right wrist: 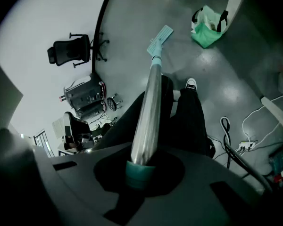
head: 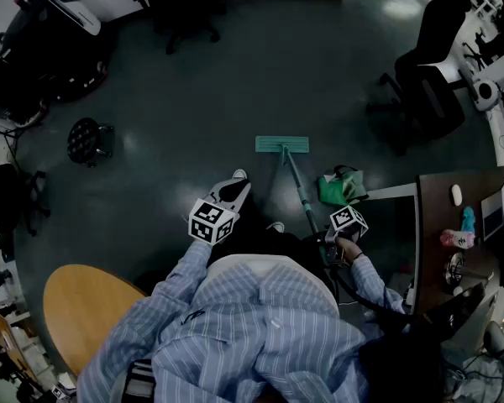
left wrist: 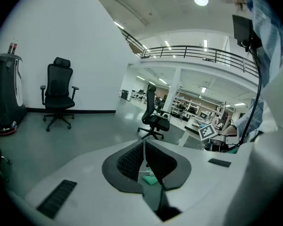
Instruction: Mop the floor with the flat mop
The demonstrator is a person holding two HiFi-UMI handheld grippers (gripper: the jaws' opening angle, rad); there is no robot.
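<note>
The flat mop has a teal head (head: 281,145) lying flat on the dark floor in front of my feet. Its metal pole (head: 299,190) slants back to my right gripper (head: 343,233), which is shut on the pole near its teal end grip. In the right gripper view the pole (right wrist: 149,107) runs from the jaws out to the mop head (right wrist: 159,39). My left gripper (head: 233,193) is held off the mop, left of the pole, pointing forward. Its ribbed pads (left wrist: 132,160) meet with nothing between them.
A green bag (head: 343,188) sits on the floor just right of the pole. A desk (head: 462,225) with small items stands at right, a round wooden table (head: 84,309) at lower left. Office chairs (head: 428,74) and a black stool (head: 88,139) ring the floor. Cables (right wrist: 245,140) lie by my feet.
</note>
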